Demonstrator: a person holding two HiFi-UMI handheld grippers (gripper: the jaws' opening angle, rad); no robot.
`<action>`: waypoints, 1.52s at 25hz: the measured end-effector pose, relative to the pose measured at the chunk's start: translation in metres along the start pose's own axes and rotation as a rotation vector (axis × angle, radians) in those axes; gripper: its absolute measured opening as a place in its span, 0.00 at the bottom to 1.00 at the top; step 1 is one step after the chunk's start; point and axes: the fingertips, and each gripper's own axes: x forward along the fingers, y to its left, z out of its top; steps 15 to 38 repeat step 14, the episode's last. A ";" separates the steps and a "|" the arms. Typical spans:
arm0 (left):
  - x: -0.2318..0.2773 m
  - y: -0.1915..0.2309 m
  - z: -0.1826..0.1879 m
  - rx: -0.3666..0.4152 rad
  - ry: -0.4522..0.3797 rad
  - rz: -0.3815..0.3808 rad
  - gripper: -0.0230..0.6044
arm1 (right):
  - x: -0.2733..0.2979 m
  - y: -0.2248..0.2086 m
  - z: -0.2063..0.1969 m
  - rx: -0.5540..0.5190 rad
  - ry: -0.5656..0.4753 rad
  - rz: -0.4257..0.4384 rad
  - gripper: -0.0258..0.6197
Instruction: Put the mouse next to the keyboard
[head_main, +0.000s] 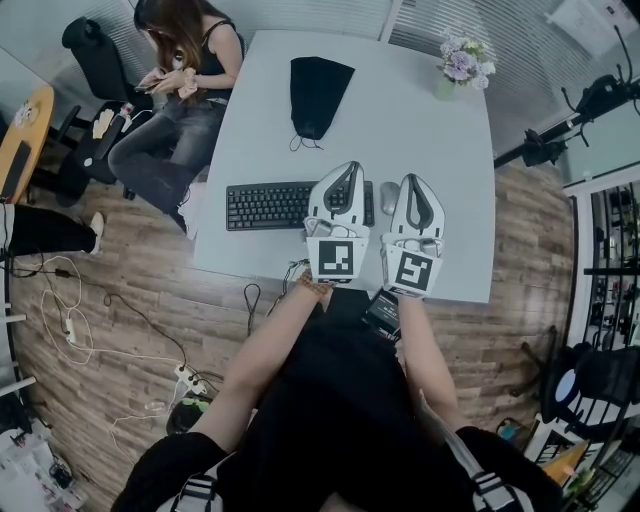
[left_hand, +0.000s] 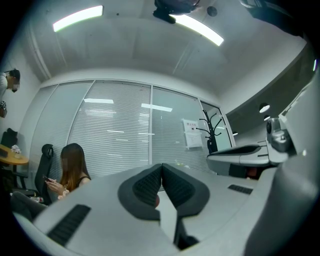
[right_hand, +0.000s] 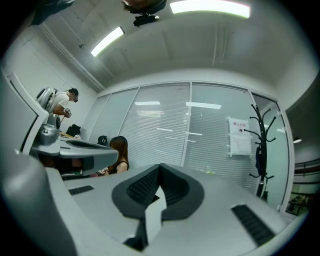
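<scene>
White table (head_main: 440, 150) on a wood floor, a seated person (head_main: 180, 90) at 10 o'clock. Keyboard (head_main: 270, 206) lies at centre, and the left gripper (head_main: 350, 168) is over its right end, jaws together, empty. Mouse (head_main: 389, 197) sits just beside the keyboard at its 3 o'clock. Right gripper (head_main: 413, 180), jaws together and empty, flanks the mouse. Flowers (head_main: 464, 62) stand at 1 o'clock.

Office, meeting-room sort. White counter (head_main: 440, 150) carrying keyboard (head_main: 265, 205), mouse (head_main: 389, 197), black cloth bag (head_main: 318, 90), and flowers (head_main: 463, 58) at far corner. Person (head_main: 175, 90) sitting beside counter, black office chair (head_main: 95, 55) standing just behind. Glass partition (right_hand: 150, 125) running along room, slatted blinds (right_hand: 210, 150) hanging across it, paper notice (right_hand: 239, 136) sticking on pane. Coat stand (right_hand: 260, 150) standing by glass. Strip lights (right_hand: 210, 7) glowing on ceiling. Power strip (head_main: 188, 378) and cables (head_main: 60, 310) lying on wood-plank floor (head_main: 140, 270).
</scene>
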 end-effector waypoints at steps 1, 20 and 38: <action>0.000 0.000 -0.001 -0.003 0.004 0.000 0.06 | 0.000 -0.001 -0.001 0.007 0.004 0.001 0.04; -0.002 0.002 -0.004 0.009 0.009 0.002 0.06 | -0.002 -0.010 -0.027 0.060 0.084 0.012 0.04; -0.002 0.002 -0.004 0.009 0.009 0.002 0.06 | -0.002 -0.010 -0.027 0.060 0.084 0.012 0.04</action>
